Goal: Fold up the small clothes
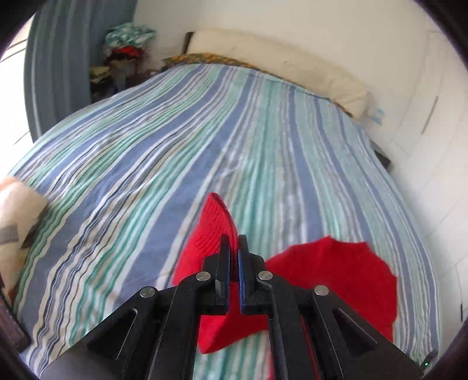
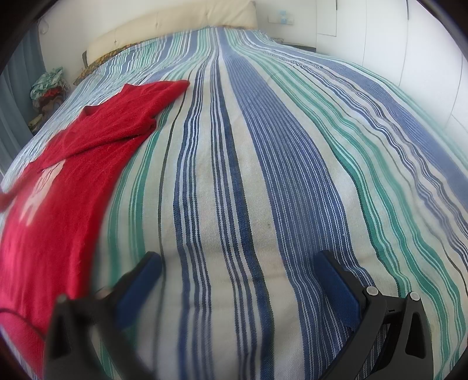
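Red knit is lying on the bed: a small jumper (image 2: 61, 187) spread along the left of the right wrist view, one sleeve reaching up toward the middle. White lettering on its chest is showing, too blurred to read. A striped cover (image 2: 263, 175) in blue, green and white is stretching over the whole bed, with a cream headboard (image 2: 175, 26) at the far end against white walls. A heap of clothes (image 1: 122, 55) is sitting in the corner by a blue curtain (image 1: 55, 67), and a patterned cushion (image 1: 17, 216) is lying at the left edge. The left gripper (image 1: 233, 242) is pinching a fold of the jumper (image 1: 336, 274), its fingers closed on the cloth and lifting it off the cover. The right gripper (image 2: 238, 263) is hovering over bare cover with its fingers wide apart, holding nothing.
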Action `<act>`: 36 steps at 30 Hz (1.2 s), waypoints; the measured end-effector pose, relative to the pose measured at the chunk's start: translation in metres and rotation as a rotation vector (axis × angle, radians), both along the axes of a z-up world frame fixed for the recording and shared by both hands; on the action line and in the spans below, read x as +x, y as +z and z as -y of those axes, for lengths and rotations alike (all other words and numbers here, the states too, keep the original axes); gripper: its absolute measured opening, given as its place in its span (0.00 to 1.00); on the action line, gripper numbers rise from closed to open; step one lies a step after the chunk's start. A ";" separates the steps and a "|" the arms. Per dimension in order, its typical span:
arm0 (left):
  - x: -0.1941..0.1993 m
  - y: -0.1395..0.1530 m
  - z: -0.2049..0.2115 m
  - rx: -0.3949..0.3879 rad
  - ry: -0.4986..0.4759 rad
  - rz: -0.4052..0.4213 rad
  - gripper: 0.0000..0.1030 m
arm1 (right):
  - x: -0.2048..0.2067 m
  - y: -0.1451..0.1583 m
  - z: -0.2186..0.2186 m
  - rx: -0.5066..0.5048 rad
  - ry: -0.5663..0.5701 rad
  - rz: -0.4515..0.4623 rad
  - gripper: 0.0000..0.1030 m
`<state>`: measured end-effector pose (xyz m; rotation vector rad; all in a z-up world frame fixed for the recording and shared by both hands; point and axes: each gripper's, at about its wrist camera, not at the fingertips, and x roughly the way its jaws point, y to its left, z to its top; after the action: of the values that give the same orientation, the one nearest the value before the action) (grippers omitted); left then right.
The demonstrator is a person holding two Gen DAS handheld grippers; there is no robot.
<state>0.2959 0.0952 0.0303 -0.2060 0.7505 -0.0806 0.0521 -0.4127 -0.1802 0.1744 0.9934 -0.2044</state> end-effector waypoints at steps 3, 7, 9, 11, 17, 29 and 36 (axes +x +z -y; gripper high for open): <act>0.013 0.045 0.104 0.035 -0.217 0.082 0.02 | 0.001 0.000 0.000 -0.004 0.000 -0.004 1.00; 0.013 0.045 0.228 0.124 -0.438 0.093 0.02 | 0.002 0.000 0.001 -0.004 0.000 -0.004 1.00; 0.010 0.018 0.274 0.171 -0.506 0.056 0.02 | 0.002 0.000 0.001 -0.004 0.000 -0.005 1.00; 0.008 -0.026 0.310 0.222 -0.557 -0.021 0.09 | 0.003 0.000 0.000 -0.005 0.000 -0.007 1.00; -0.025 -0.129 0.308 0.301 -0.502 -0.215 0.49 | 0.003 0.000 0.000 -0.004 0.000 -0.007 1.00; -0.070 -0.152 0.106 0.325 -0.316 -0.236 0.52 | 0.004 -0.002 0.001 -0.001 0.002 -0.007 1.00; -0.041 -0.190 0.150 0.476 -0.307 -0.194 0.58 | 0.004 -0.001 -0.001 -0.010 0.002 -0.011 1.00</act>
<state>0.2550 -0.0546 -0.1598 0.3614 0.9684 -0.1715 0.0556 -0.4114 -0.1815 0.1634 1.0030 -0.2090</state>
